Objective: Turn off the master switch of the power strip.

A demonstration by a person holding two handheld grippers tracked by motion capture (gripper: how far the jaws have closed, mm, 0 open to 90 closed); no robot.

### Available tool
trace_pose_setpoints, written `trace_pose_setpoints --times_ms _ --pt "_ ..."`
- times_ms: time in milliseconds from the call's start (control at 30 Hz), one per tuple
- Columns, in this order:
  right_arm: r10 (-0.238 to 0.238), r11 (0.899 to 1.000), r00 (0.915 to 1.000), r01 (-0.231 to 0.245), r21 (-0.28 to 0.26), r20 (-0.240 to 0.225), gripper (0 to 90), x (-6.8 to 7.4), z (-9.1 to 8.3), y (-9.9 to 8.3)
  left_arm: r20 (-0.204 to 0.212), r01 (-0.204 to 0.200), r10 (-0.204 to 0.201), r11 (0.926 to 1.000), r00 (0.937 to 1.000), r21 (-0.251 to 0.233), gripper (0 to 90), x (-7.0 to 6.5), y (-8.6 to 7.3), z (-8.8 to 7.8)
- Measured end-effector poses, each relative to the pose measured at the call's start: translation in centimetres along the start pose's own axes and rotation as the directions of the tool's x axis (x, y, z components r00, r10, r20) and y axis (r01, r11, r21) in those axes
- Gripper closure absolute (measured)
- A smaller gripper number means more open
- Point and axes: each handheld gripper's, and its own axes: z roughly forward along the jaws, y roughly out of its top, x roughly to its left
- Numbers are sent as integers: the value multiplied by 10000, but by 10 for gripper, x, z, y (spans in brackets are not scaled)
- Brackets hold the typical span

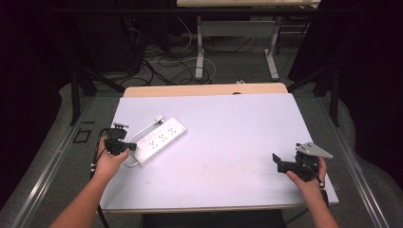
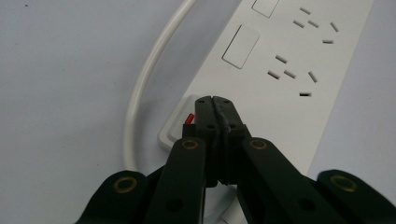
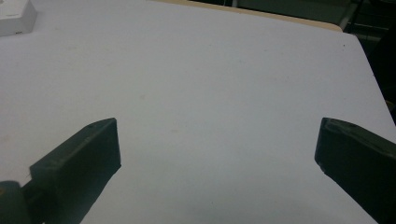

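Left gripper view, left tongs (image 2: pixel 215 100) closed, tips on power strip (image 2: pixel 280 70) switch (image 2: pixel 180 126)

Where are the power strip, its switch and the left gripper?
power strip (image 1: pixel 161 138): high view, middle of its top face.
switch (image 2: pixel 180 125): left gripper view, its white rocker beside the red mark.
left gripper (image 2: pixel 215 100): left gripper view, closed jaw tips.

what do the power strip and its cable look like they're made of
Power strip: likely hard white plastic with a smooth, slightly satin face; moulded slots and crisp edges suggest it. Cable: probably rubbery or PVC sheathing in glossy white, since it bends in a smooth loop.
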Motion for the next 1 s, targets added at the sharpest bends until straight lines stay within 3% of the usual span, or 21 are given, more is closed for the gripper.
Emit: trace_pose_setpoints --times_ms 333,467,533,733,867,1000 --pt "42 9999 10000 -42 -123 -8 0 1 1 -1 -405 -398 407 9989 9983 235 900 -6 2 1" --pt "-3 10000 10000 2 -70 -86 0 0 1 -1 -548 -383 385 9993 9978 47 900 -8 1 3" --pt "-43 9999 10000 42 -126 -35 0 0 2 -1 -495 -430 439 9989 9978 187 900 -7 0 3" --pt "-44 9999 10000 44 -142 -13 0 0 2 -1 -462 -385 384 9993 9982 -9 900 -7 -2 3" --pt "-93 9999 10000 92 -126 -30 0 -1 2 -1 -310 -248 249 9997 9992 61 900 -4 -3 2" --pt "-79 9999 10000 79 -90 -2 0 -1 1 0 -105 2 -4 9997 9999 -230 900 -1 -4 1"
